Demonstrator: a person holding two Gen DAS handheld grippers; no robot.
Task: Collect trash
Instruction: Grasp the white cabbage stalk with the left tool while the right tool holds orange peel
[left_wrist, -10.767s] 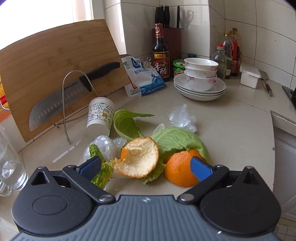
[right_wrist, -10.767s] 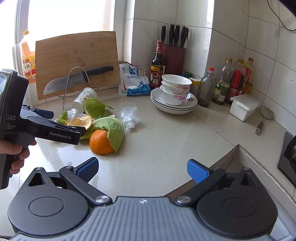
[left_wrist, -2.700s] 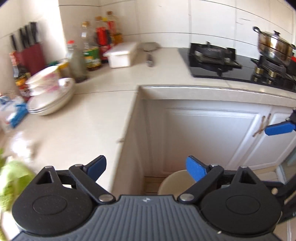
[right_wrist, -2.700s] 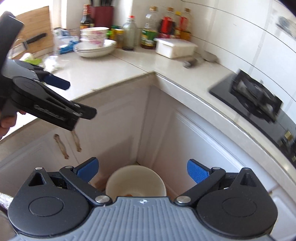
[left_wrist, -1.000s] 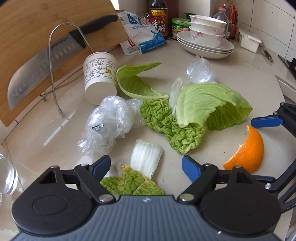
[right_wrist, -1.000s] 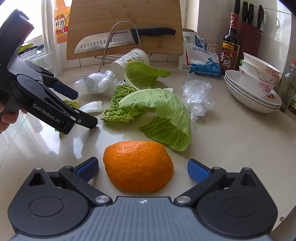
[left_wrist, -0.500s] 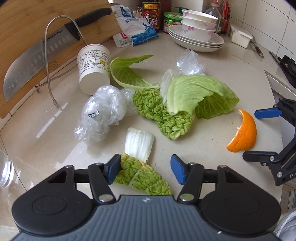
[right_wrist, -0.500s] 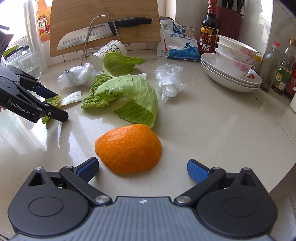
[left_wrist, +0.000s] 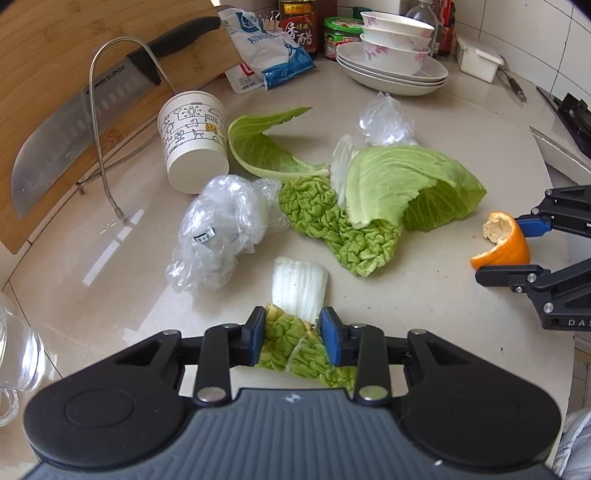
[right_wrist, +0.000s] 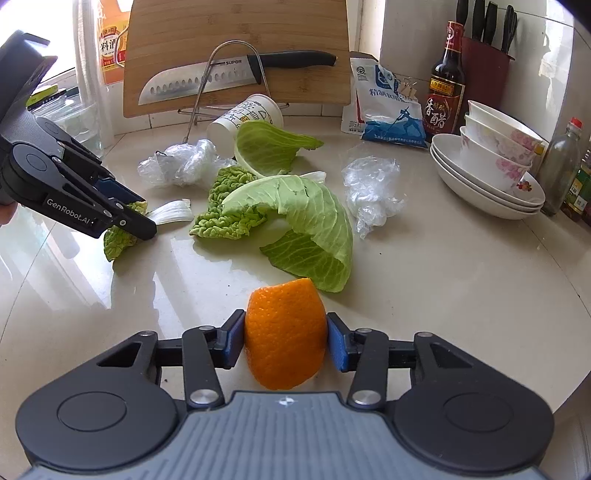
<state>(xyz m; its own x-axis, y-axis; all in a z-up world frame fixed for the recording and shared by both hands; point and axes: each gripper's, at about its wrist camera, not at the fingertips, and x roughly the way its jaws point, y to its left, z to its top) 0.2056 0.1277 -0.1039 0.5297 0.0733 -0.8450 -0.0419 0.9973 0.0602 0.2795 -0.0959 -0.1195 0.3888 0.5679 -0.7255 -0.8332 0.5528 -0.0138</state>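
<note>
The right gripper (right_wrist: 285, 340) is closing its fingers on the orange peel (right_wrist: 286, 334) at the near edge of the surface (right_wrist: 461, 280), while the left gripper (left_wrist: 293, 334) closes on a crinkled cabbage scrap (left_wrist: 295, 343). Just beyond lie a big cabbage leaf (right_wrist: 314, 221), crumpled plastic wrap (right_wrist: 371, 194) and a toppled paper cup (right_wrist: 245, 116). Behind them the knife (right_wrist: 229, 72) reads "SUPOR".

On the counter (right_wrist: 461, 280) the peel (right_wrist: 286, 332) lay nearest, between the closing jaws of the right gripper (right_wrist: 286, 341). Just behind it sat a cabbage leaf (right_wrist: 314, 229), overlapping a crinkled leaf (right_wrist: 225, 206) to its left. Farther left, the left gripper (left_wrist: 291, 338) was closing on a leaf scrap (left_wrist: 295, 343). A tipped cup (right_wrist: 245, 116) lay behind the leaves, before the cutting board (right_wrist: 236, 33). Stacked bowls (right_wrist: 495, 155) stood at the right.
</note>
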